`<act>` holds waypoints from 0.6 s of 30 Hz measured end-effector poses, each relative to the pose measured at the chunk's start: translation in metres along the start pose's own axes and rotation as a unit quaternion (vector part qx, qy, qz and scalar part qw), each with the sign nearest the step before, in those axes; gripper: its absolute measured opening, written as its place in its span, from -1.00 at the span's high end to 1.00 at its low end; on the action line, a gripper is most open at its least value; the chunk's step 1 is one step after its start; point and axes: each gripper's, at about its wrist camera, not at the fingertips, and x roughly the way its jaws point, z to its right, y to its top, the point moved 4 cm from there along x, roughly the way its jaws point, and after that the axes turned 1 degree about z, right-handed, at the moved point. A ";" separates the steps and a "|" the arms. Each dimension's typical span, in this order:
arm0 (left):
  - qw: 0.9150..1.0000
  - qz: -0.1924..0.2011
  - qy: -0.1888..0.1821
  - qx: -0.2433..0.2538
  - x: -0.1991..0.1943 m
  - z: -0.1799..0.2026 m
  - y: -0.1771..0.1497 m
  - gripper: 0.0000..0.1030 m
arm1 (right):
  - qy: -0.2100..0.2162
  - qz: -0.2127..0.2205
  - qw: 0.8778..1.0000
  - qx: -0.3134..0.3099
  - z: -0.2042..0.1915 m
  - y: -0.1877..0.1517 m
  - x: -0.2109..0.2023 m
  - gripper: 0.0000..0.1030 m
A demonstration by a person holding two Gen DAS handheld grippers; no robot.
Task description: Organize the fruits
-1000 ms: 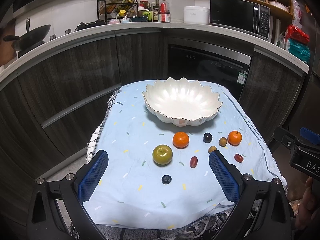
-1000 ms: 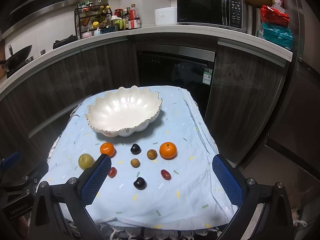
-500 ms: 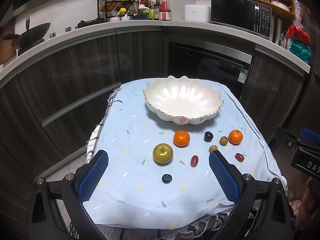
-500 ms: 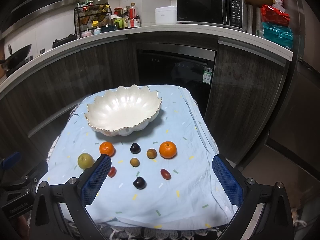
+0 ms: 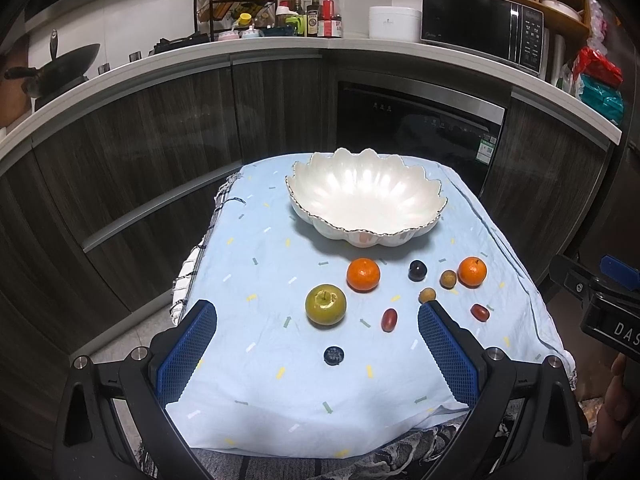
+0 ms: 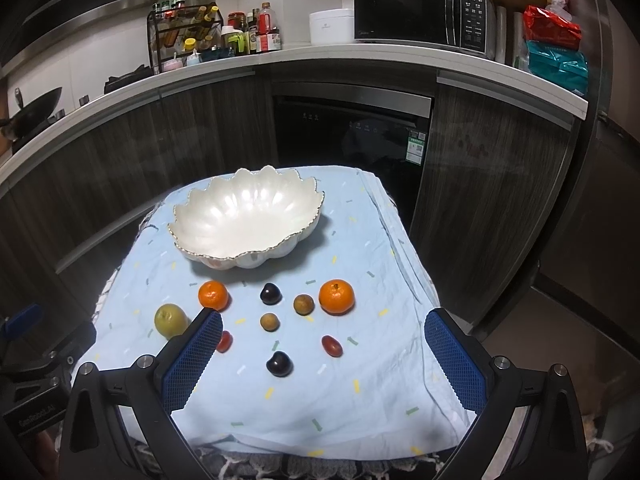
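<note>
While both tools [image 5: 318, 314] [image 6: 322, 318] gape wide, white scalloped bowl [image 5: 366, 196] bare inside, fruits on cloth [image 5: 256, 384].

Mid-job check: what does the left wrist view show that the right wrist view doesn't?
Left wrist only: the right tool at the right edge with a hand below it, and the red grape beside the green apple in full.
Right wrist only: the left tool at the left edge; here that grape is half hidden by the right tool.
Both: the empty white bowl, two oranges, all fruit on the blue cloth, both tools open.
</note>
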 end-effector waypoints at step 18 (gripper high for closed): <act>0.999 -0.030 -0.005 0.015 0.015 0.005 0.004 -0.99 | 0.003 -0.013 1.000 -0.002 -0.002 0.001 0.010 -0.99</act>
